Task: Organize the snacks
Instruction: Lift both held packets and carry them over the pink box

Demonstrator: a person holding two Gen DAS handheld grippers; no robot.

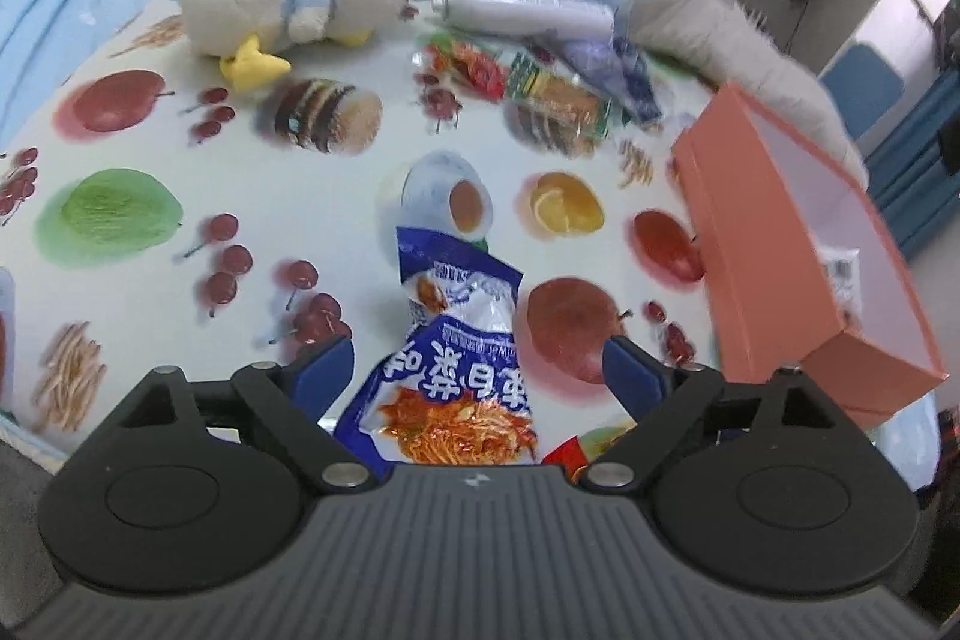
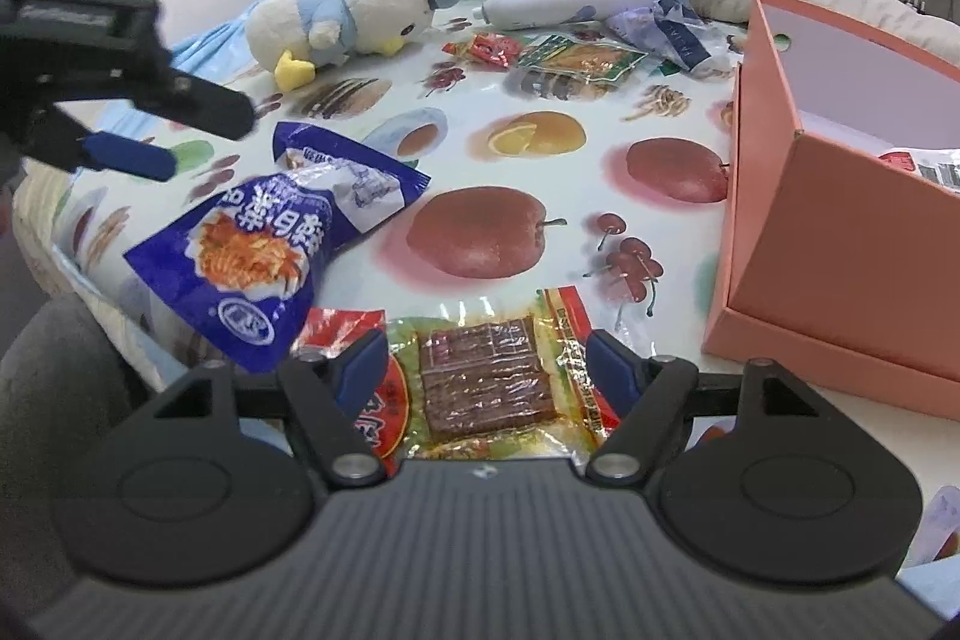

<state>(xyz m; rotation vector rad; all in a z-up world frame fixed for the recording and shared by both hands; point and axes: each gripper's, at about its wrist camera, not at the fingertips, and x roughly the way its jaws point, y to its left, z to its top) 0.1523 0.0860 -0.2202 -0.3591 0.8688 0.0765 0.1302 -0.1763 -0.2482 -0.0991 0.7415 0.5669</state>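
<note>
A crinkled blue plastic snack bag printed with shredded orange food [image 1: 456, 370] is lying in the lower centre of the left wrist view, reaching up between the blue pads of the left gripper [image 1: 477, 367], whose fingers are standing wide apart, touching nothing. In the right wrist view the same bag [image 2: 264, 244] is sitting at centre left. Just below it, a flat clear-and-yellow packet holding a brown square slab [image 2: 486, 382] is lying at the bottom centre, framed by the right gripper [image 2: 483, 361], also spread open and gripping nothing; whether its pads are touching the packet I cannot tell.

A red wrapper [image 2: 336, 325] is peeking out between the two snacks. At the right edge an open salmon-pink cardboard box [image 2: 840, 232] is standing on the fruit-printed tablecloth [image 2: 510, 148], with one printed packet [image 2: 927, 166] already inside. More snacks, a green-edged packet [image 2: 579, 58] among them, are waiting at the upper centre beside a white tube-shaped bottle [image 2: 558, 1] and a white-and-blue plush duck [image 2: 354, 16].

The likely trouble: the puffy blue bag is slippery and could squirt sideways as the fingers are closing. The flat packet offers little edge, so the right pads may pinch the cloth or drag the red wrapper along. The two grippers are working close together and could collide.
</note>
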